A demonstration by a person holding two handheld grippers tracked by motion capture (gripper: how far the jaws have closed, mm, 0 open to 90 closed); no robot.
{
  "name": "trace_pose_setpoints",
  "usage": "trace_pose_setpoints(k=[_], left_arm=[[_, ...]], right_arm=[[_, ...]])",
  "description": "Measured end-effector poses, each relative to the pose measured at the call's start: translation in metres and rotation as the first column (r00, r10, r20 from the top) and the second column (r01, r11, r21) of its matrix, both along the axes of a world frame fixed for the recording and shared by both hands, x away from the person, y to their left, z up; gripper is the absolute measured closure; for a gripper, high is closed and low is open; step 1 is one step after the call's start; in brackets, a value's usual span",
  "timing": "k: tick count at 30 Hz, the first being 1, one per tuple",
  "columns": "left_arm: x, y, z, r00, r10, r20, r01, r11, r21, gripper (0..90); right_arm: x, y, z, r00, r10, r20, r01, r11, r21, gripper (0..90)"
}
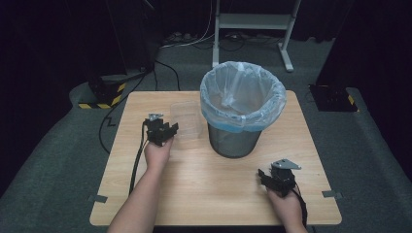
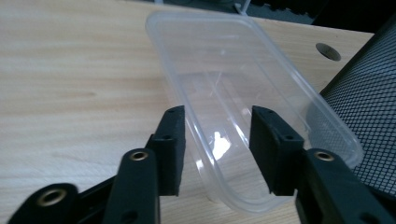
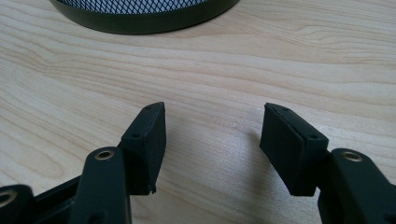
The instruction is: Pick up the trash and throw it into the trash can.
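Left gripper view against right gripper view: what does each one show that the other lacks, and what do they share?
The left gripper view alone has the clear plastic container, lying on the table with the open left gripper around its near wall, plus a round hole in the tabletop. The right gripper view alone has the open right gripper over bare wood. Both show the wooden table and the black mesh bin.

On the table (image 1: 214, 194) you have the bin (image 1: 238, 121) standing toward the far middle, the container (image 1: 185, 121) lying just left of it, your left gripper (image 1: 167, 130) at the container's near end, and your right gripper (image 1: 272, 177) near the bin's right front
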State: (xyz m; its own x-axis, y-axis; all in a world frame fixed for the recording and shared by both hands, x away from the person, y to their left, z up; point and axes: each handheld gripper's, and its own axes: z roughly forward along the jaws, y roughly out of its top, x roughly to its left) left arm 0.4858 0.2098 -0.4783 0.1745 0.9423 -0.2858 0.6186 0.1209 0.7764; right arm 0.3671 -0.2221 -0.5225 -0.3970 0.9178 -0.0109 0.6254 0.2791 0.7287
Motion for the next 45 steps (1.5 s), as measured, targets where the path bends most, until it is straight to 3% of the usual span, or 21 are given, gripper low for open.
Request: trace_pose_setpoints(k=[2,5,9,16,20,28,31,34,39,43,45], left_arm=[[0.002,0.000,-0.005,0.9998,0.001,-0.018,-0.002,0.9995,-0.032,61.3],[0.001,0.001,-0.005,0.9999,0.008,-0.008,-0.009,0.9981,-0.060,67.5],[-0.003,-0.001,-0.002,0.9999,0.005,0.011,-0.005,0.9998,-0.020,81.2],[-0.009,-0.005,-0.003,0.9990,-0.001,0.044,-0.001,0.9995,0.032,86.4],[-0.016,-0.005,-0.003,0.9990,-0.026,0.036,0.024,0.9976,0.066,89.9],[-0.043,-0.005,-0.003,0.9946,-0.080,0.066,0.071,0.9882,0.136,89.9],[-0.059,-0.003,-0.002,0.9914,-0.094,0.091,0.081,0.9869,0.140,89.9],[-0.077,0.000,-0.001,0.9868,-0.106,0.122,0.088,0.9853,0.146,89.8],[-0.095,0.001,-0.002,0.9809,-0.110,0.160,0.087,0.9859,0.143,89.3],[-0.094,-0.002,-0.007,0.9787,-0.115,0.170,0.093,0.9871,0.130,79.8],[-0.090,-0.001,-0.008,0.9789,-0.099,0.178,0.079,0.9897,0.119,73.8]], right_arm=[[0.000,0.000,0.000,1.0000,-0.001,0.001,0.001,1.0000,0.000,40.2],[0.000,0.000,0.000,1.0000,-0.001,0.001,0.001,1.0000,-0.001,40.2],[0.000,0.001,-0.001,0.9999,-0.005,0.010,0.005,1.0000,0.000,40.2],[0.000,0.001,-0.001,0.9999,-0.006,0.009,0.006,1.0000,-0.001,40.3],[0.000,0.001,-0.001,0.9999,-0.006,0.009,0.006,1.0000,-0.001,40.3],[-0.001,0.001,0.000,1.0000,-0.003,0.007,0.003,1.0000,-0.005,41.7],[-0.007,0.007,0.001,0.9987,0.034,0.038,-0.032,0.9983,-0.049,52.3],[-0.012,0.020,0.009,0.9960,0.073,0.051,-0.074,0.9969,0.027,55.4],[-0.025,0.077,0.035,0.9616,0.203,0.185,-0.207,0.9783,0.004,61.7],[-0.015,0.135,0.050,0.9283,0.258,0.268,-0.264,0.9644,-0.013,66.2],[-0.006,0.163,0.054,0.9233,0.264,0.279,-0.272,0.9622,-0.011,66.9]])
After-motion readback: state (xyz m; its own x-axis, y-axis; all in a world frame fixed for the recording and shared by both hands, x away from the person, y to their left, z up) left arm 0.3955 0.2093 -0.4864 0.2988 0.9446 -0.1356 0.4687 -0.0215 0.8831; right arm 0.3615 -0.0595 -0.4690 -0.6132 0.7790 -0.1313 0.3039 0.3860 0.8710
